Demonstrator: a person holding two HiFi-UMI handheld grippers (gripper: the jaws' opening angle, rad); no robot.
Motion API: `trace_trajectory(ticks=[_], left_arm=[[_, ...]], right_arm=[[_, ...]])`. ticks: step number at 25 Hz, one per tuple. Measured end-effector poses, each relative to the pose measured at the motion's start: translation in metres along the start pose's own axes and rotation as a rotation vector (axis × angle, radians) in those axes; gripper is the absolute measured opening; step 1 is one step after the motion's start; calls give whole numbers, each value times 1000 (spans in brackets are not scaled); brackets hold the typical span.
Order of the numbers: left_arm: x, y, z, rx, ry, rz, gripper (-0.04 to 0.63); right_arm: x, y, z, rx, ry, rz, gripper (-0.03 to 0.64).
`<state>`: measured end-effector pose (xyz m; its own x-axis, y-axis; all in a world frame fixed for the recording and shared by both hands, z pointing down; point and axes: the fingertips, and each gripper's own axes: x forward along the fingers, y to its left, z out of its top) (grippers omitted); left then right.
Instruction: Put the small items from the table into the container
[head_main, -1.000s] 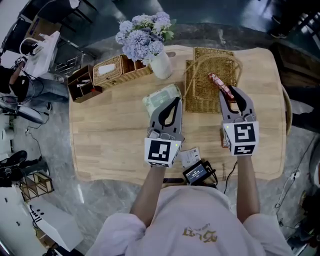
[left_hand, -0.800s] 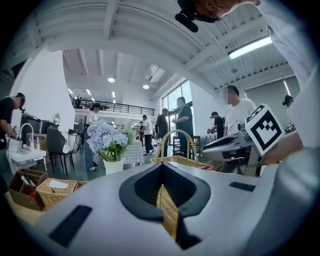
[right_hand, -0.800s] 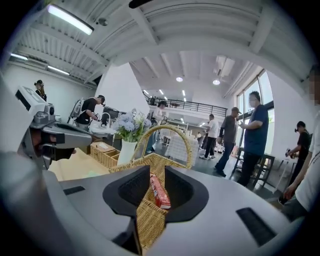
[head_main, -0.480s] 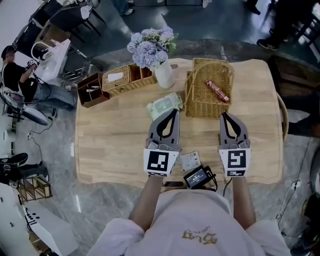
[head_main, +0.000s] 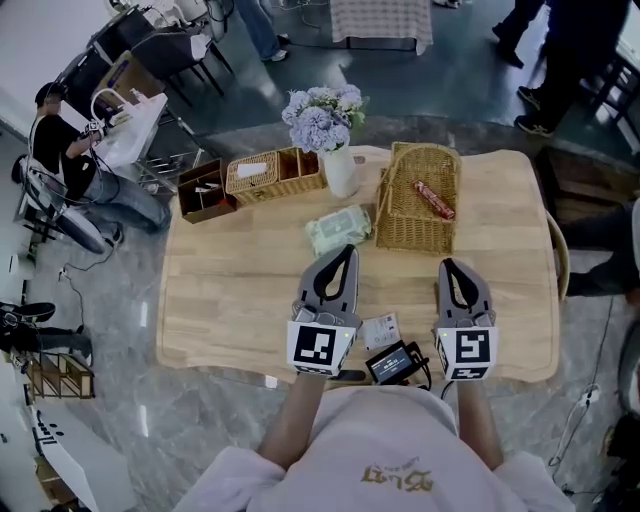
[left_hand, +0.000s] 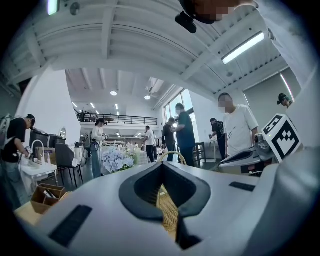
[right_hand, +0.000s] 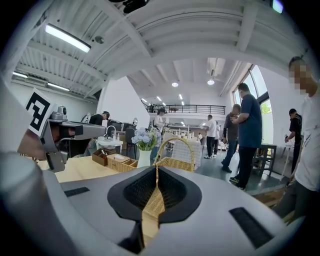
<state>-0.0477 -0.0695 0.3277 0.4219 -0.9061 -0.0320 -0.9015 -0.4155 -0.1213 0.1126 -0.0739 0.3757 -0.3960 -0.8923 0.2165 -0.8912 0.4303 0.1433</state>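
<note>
1. Right gripper (head_main: 449, 264): above tabletop's (head_main: 230, 290) front edge, jaws closing, nothing between.
2. Left gripper (head_main: 348, 250): pressed together, empty.
3. Red-wrapped snack (head_main: 434, 199): inside wicker basket (head_main: 410, 236), far-right area; green packet (head_main: 337, 229) just beside.

1 second ago the right gripper (head_main: 452, 266) reached over the near rim of the basket (head_main: 420, 238), jaws spread about the red wrapped snack (head_main: 434, 200). Now it has drawn back toward the person. The snack lies in the basket, well ahead of its tips, and its jaws are closing with nothing between them. The left gripper (head_main: 346, 250) has pulled back too (more of the green pack (head_main: 335, 228) shows ahead of it).
</note>
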Motion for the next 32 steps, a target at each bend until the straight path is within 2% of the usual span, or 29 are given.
trace_trajectory(ticks=[5,9,12,15,17,22,32], left_arm=[[-26,-3,12,-1,-22,26,-8],[-42,-2,27,-76,-33,68,-8],[-51,0,31,-34,-84,85,-8],[-54,-10,39,-10,-46,70,-7],[-57,-14,41,-3,-45,57,-8],[-67,-3,33,-5,-44,119,-8],[-63,-10,-5,-15,30,103,-8]], right_arm=[[-22,22,16,27,-89,59,28],[-35,35,27,16,-122,81,28],[-42,40,33,15,-143,92,28],[-46,39,35,20,-151,89,29],[-48,37,32,48,-140,82,28],[-45,37,18,134,-90,105,29],[-41,47,-22,85,24,151,29]])
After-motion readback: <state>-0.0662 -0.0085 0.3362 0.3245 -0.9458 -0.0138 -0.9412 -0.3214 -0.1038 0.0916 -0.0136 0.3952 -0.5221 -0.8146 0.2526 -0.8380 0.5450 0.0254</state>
